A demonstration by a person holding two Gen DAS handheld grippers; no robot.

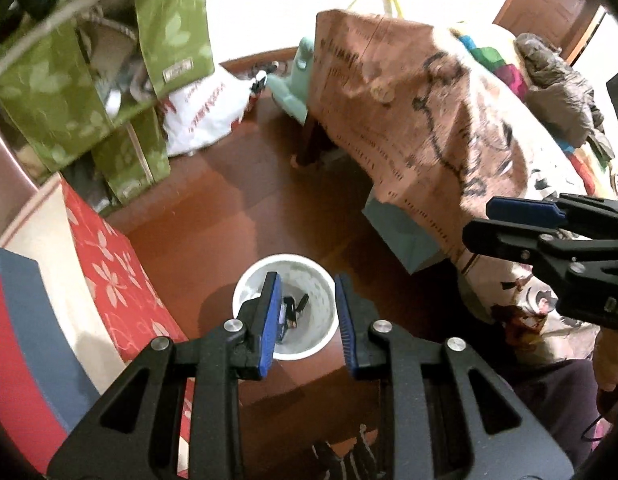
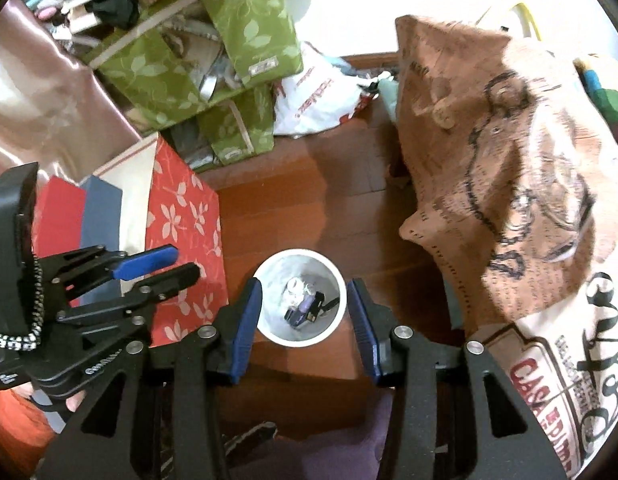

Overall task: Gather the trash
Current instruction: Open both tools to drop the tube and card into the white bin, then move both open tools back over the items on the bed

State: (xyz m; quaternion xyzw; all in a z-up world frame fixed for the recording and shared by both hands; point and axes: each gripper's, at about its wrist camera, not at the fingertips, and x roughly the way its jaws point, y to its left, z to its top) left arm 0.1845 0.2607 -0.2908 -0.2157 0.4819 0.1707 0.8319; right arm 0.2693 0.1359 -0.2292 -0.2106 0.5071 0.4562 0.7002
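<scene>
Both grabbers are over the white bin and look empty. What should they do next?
Probably lift away and look for more trash. The left gripper and right gripper hang open above the white bin, nothing between their pads, and small trash already lies inside.

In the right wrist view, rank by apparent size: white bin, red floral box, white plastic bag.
1. Red floral box, largest.
2. White plastic bag and white bin: too alike, at different distances; unranked.
</scene>
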